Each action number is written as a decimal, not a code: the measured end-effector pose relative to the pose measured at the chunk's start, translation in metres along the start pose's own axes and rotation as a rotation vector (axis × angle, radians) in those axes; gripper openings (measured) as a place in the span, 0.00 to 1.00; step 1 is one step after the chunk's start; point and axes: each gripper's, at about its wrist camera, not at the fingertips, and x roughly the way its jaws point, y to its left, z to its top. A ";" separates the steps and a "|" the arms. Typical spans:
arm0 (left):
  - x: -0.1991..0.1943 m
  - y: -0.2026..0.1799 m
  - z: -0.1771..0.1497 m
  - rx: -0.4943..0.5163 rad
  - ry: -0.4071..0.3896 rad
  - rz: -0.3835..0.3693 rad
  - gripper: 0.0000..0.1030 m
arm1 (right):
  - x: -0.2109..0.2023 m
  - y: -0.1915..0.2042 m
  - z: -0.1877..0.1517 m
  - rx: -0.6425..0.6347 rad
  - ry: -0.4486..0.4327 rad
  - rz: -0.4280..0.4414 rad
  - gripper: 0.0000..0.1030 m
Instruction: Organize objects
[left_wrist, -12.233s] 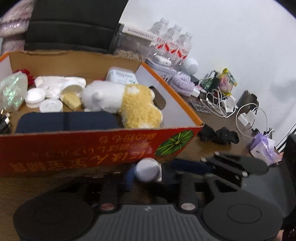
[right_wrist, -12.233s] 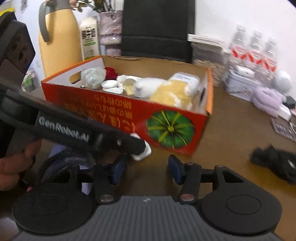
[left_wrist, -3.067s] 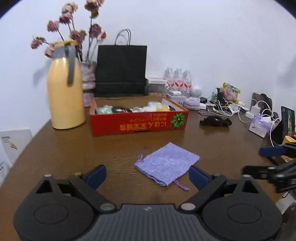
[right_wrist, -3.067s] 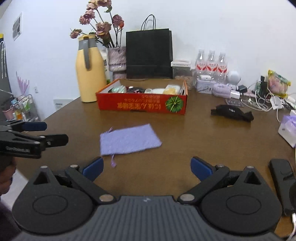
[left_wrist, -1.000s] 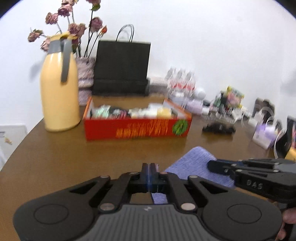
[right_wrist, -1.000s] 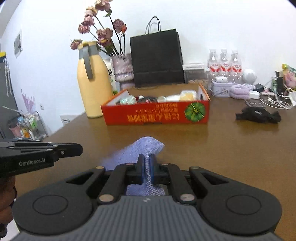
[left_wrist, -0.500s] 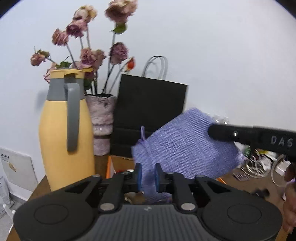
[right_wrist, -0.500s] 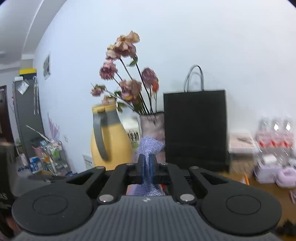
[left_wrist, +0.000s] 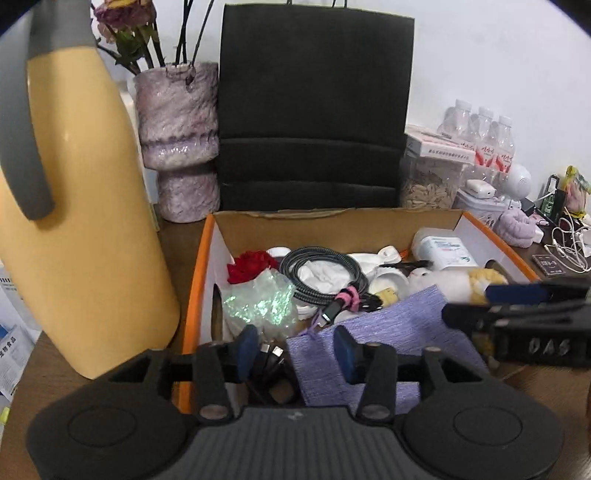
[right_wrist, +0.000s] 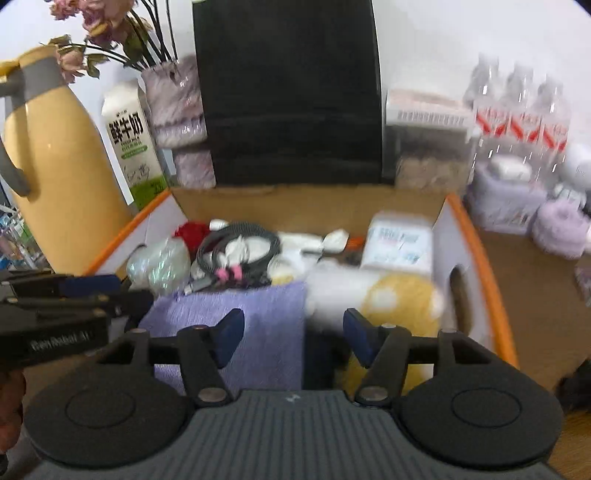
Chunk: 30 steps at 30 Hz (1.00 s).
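A purple woven pouch (left_wrist: 391, 328) (right_wrist: 266, 325) lies inside the red-and-orange cardboard box (left_wrist: 195, 295) (right_wrist: 484, 266), on its front contents beside a white and yellow plush toy (right_wrist: 373, 295). My left gripper (left_wrist: 295, 349) hovers over the pouch's left edge. Its jaws are opening and the pads do not press the cloth. My right gripper (right_wrist: 291, 334) stands over the pouch's right edge and the plush, its jaws also opening, nothing pinched. Each gripper shows in the other's view: the right gripper (left_wrist: 495, 302) and the left gripper (right_wrist: 96, 291).
The box also holds a coiled black cable (left_wrist: 325, 273), a shiny green wrapper (left_wrist: 258, 302), a red flower (left_wrist: 251, 264) and a white bottle (left_wrist: 443, 251). A yellow jug (left_wrist: 81, 221), a vase (left_wrist: 177, 147), a milk carton (right_wrist: 129, 147), a black paper bag (left_wrist: 314, 110) and water bottles (right_wrist: 517, 110) surround it.
Half a second ago both grippers were shut on the pouch, carrying it in the air. Now both have opened over the box and the pouch lies inside.
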 end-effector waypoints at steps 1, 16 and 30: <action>-0.011 -0.004 0.000 0.004 -0.012 -0.005 0.55 | -0.007 0.000 0.005 -0.013 -0.014 -0.010 0.74; -0.245 -0.029 -0.092 0.081 -0.214 -0.101 1.00 | -0.232 0.022 -0.089 -0.077 -0.197 0.012 1.00; -0.340 -0.047 -0.250 0.018 -0.129 -0.011 1.00 | -0.321 0.074 -0.262 0.083 -0.104 -0.090 1.00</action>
